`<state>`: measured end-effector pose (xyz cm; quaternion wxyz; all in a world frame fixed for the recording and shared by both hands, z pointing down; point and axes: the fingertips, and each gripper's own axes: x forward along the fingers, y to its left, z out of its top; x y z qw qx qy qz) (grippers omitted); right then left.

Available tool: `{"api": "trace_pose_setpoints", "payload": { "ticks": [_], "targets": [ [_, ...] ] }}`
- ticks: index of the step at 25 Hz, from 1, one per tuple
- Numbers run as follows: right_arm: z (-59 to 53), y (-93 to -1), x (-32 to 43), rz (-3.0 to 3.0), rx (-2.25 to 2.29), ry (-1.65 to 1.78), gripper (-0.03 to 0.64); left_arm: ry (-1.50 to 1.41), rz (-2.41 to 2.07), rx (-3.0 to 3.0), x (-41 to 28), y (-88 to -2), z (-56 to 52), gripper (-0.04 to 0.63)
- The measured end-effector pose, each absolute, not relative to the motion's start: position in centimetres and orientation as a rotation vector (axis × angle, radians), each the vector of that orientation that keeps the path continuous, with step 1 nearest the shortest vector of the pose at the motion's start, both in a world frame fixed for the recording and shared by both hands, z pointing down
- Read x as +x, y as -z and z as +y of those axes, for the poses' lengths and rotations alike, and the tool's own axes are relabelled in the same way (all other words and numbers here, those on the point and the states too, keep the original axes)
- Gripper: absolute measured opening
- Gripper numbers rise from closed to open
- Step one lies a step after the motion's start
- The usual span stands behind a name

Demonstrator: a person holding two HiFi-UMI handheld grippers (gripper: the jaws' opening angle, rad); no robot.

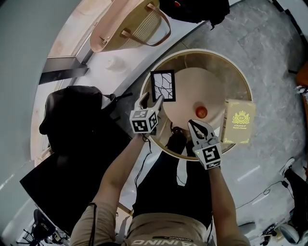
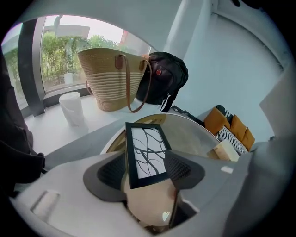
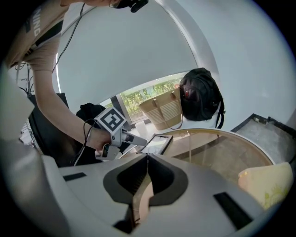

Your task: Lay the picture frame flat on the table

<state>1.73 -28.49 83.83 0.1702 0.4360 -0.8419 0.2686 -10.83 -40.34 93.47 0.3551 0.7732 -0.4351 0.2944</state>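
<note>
The black picture frame (image 1: 162,85) with a branch print lies flat on the left part of the round glass table (image 1: 242,73). My left gripper (image 1: 151,101) sits at the frame's near edge with its jaws wide apart. In the left gripper view the frame (image 2: 147,155) lies between the two dark pads (image 2: 111,173), and they do not press on it. My right gripper (image 1: 195,126) hovers over the table's front edge, and its jaws meet with nothing between them (image 3: 147,162). From the right gripper view the frame (image 3: 157,143) shows flat beyond the left gripper (image 3: 134,139).
A small red round thing (image 1: 201,112) sits at the table's middle and a cream box (image 1: 238,121) at its right edge. On the ledge behind are a straw bag (image 1: 130,24), a black backpack (image 1: 192,9) and a white cup (image 2: 71,107). A black garment (image 1: 72,110) lies left.
</note>
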Motion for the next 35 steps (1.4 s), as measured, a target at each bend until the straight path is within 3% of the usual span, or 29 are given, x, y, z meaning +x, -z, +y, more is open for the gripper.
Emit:
{"api": "trace_pose_setpoints", "payload": {
  "ticks": [10, 13, 16, 18, 28, 35],
  "targets": [
    [-27.3, -76.2, 3.7, -2.383, 1.261, -0.738, 0.009, -0.740, -1.083, 2.170, -8.5, -82.4, -35.6, 0.253],
    [-27.6, -71.3, 4.7, -2.392, 1.315, -0.723, 0.009, -0.733, -1.097, 2.252, -7.7, -76.4, -34.4, 0.183],
    [-28.1, -65.5, 5.2, -2.431, 1.359, -0.654, 0.009, -0.726, -1.162, 2.329, -7.6, -70.3, -33.7, 0.053],
    [-28.0, -61.9, 5.5, -2.450, 1.365, -0.590, 0.009, -0.679, -1.197, 2.352, -7.4, -66.4, -33.4, 0.008],
    [-26.3, -47.7, 7.0, -2.475, 1.380, -0.274, 0.009, -0.459, -1.265, 2.464, -5.6, -50.6, -31.7, 0.008],
    [-25.0, -40.4, 8.5, -2.537, 1.547, -0.265, 0.009, -0.419, -1.201, 2.671, -3.5, -42.6, -30.2, 0.008]
  ]
}}
